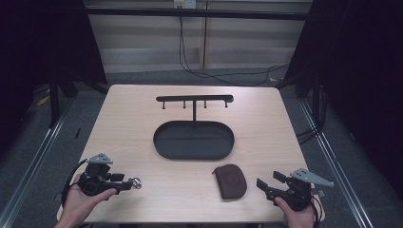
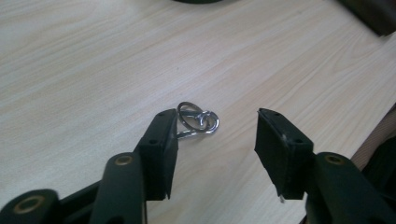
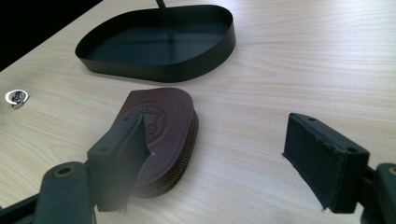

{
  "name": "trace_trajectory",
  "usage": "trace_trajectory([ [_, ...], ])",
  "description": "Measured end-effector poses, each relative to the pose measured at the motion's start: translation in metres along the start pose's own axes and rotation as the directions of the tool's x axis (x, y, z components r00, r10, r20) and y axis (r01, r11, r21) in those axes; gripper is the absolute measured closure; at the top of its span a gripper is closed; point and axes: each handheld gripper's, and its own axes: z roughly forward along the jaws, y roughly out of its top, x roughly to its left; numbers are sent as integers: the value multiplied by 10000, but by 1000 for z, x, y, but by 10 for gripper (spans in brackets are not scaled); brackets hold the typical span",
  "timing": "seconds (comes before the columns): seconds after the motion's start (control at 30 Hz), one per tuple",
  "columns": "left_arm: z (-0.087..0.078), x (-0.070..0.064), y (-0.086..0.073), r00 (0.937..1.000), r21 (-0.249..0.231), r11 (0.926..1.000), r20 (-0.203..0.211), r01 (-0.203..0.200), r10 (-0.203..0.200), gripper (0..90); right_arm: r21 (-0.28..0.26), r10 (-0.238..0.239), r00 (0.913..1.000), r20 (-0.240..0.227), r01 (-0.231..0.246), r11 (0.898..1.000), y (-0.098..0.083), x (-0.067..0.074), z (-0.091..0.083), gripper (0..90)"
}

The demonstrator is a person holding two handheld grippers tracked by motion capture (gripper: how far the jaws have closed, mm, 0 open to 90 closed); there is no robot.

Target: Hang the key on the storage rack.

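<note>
The pale wood-grain table bears, at its middle, a shallow black oval metal tray with a thin post rising from its far rim to a black crossbar with small pegs. Nearer the person, right of centre, lies a brown half-round leather zip pouch, flat, with an embossed round mark and a zip along its curved edge.

Both hands come in at the near edge. The left hand holds the left gripper low over the table, pointing toward the centre; its jaws stand spread, nothing pinched, with a small cluster of linked silver metal rings lying on the wood just at the tip of one pad. The right hand holds the right gripper level, aimed at the pouch; its jaws are wide apart and grip nothing, one pad over the pouch's near edge. The pouch lies between the two grippers, well apart from the rings.
</note>
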Motion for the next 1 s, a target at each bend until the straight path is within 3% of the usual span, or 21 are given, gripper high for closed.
trace_trajectory([
  [0.2, -2, -3, 13, 9991, 710, 9966, -55, -415, 420, 547, 96, -48, 10000, -21, 48, 9999, 0, 1, 1, 206],
  [0.27, -3, -4, 17, 9991, 706, 9970, -261, -328, 347, 558, 148, -92, 10000, -21, 92, 9998, 0, 1, 1, 206],
  [0.4, 1, -4, 26, 9979, 1217, 9917, -425, -424, 479, 560, 269, -8, 10000, -99, 10, 9996, 0, 1, 3, 208],
  [0.5, 7, -2, 30, 9986, 1474, 9885, -359, -336, 393, 559, 347, -47, 9999, -134, 51, 9994, 0, 1, 4, 209],
  [0.6, 13, -1, 34, 9986, 1932, 9805, -301, -358, 424, 587, 431, -86, 9998, -176, 93, 9990, 0, 2, 5, 209],
  [0.67, 14, -1, 35, 9988, 2023, 9789, -340, -279, 355, 601, 440, -91, 9998, -191, 99, 9990, 0, 2, 5, 209],
  [0.87, 17, 0, 44, 9986, 2672, 9631, -302, -331, 427, 701, 503, -106, 9998, -186, 115, 9987, 0, 2, 5, 208],
  [0.9, 17, 0, 44, 9986, 2672, 9631, -302, -331, 427, 706, 503, -106, 9998, -186, 115, 9987, 0, 2, 5, 208],
  [1.0, 21, 1, 48, 9984, 3149, 9482, -233, -421, 521, 707, 516, -124, 9997, -186, 134, 9986, 0, 2, 6, 208],
])
